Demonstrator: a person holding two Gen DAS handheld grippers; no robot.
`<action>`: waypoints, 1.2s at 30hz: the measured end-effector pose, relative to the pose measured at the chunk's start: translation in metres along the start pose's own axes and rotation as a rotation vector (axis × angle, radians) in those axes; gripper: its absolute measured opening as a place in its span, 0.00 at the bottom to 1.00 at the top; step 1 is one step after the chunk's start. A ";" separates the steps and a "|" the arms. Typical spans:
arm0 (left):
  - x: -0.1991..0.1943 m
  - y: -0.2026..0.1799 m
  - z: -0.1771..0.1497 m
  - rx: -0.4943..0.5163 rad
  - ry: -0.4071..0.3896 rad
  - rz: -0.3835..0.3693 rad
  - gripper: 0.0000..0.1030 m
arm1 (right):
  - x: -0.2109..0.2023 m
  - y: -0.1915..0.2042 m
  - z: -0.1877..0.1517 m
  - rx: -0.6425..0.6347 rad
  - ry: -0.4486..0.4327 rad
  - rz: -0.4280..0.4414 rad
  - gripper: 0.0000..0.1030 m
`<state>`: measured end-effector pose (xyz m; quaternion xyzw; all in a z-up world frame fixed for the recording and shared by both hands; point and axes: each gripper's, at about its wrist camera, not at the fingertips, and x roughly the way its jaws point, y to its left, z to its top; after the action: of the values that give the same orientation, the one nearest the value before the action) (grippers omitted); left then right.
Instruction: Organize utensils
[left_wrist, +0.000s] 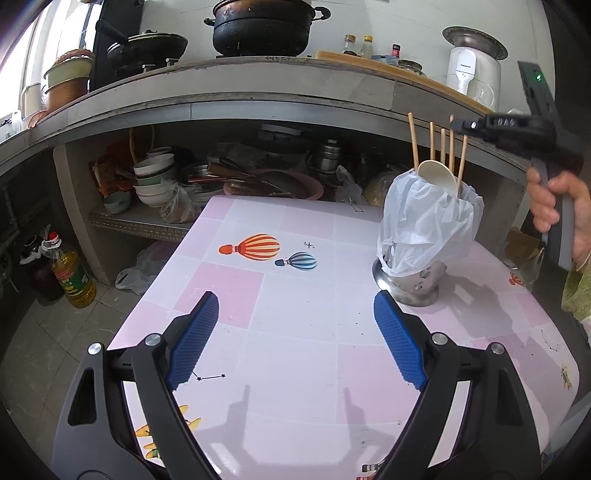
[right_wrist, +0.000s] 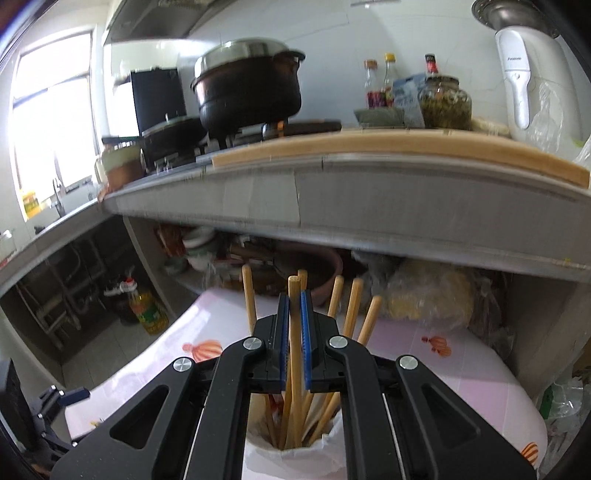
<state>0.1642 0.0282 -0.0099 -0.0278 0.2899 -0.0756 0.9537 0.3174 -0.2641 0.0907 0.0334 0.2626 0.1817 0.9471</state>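
Clamped between the blue ribbed pads of the right gripper (right_wrist: 294, 317) is 1 light wooden chopstick (right_wrist: 294, 354), held upright, its blunt top poking just past the fingertips and its lower end down inside the holder. Its jaws are nearly together, with only the stick between them. That holder is a perforated stainless-steel utensil cylinder (left_wrist: 413, 284) lined with a thin white plastic bag (left_wrist: 424, 218), standing on the right, far part of the pink-and-white checked tablecloth with hot-air balloon prints (left_wrist: 295, 295). About 5 more wooden chopsticks (left_wrist: 443, 147) stand in it, leaning slightly apart, and a cream plastic spoon (left_wrist: 437, 175) rests with its bowl above the bag's rim. In the left wrist view, the right gripper (left_wrist: 461, 125) sits above the sticks' tops, gripped by a person's hand (left_wrist: 561, 206) at the far right.

Nearer and to the left, the left gripper (left_wrist: 295, 332) hangs over the bare cloth with its blue pads spread wide and nothing between them, well apart from the holder. Beyond the table runs a grey concrete counter (left_wrist: 258, 85) carrying a large black lidded pot (left_wrist: 262, 29).
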 end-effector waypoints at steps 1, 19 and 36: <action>0.000 0.000 0.000 -0.001 0.002 -0.002 0.80 | 0.001 0.001 -0.003 -0.004 0.005 -0.001 0.06; -0.016 -0.010 0.003 -0.008 -0.018 -0.050 0.81 | -0.049 0.014 -0.006 0.046 -0.045 0.032 0.41; -0.036 -0.040 0.003 0.016 0.011 -0.147 0.81 | -0.156 0.023 -0.147 0.245 0.058 -0.185 0.82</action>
<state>0.1309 -0.0059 0.0164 -0.0411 0.2917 -0.1477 0.9442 0.1112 -0.3036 0.0434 0.1190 0.3120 0.0612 0.9406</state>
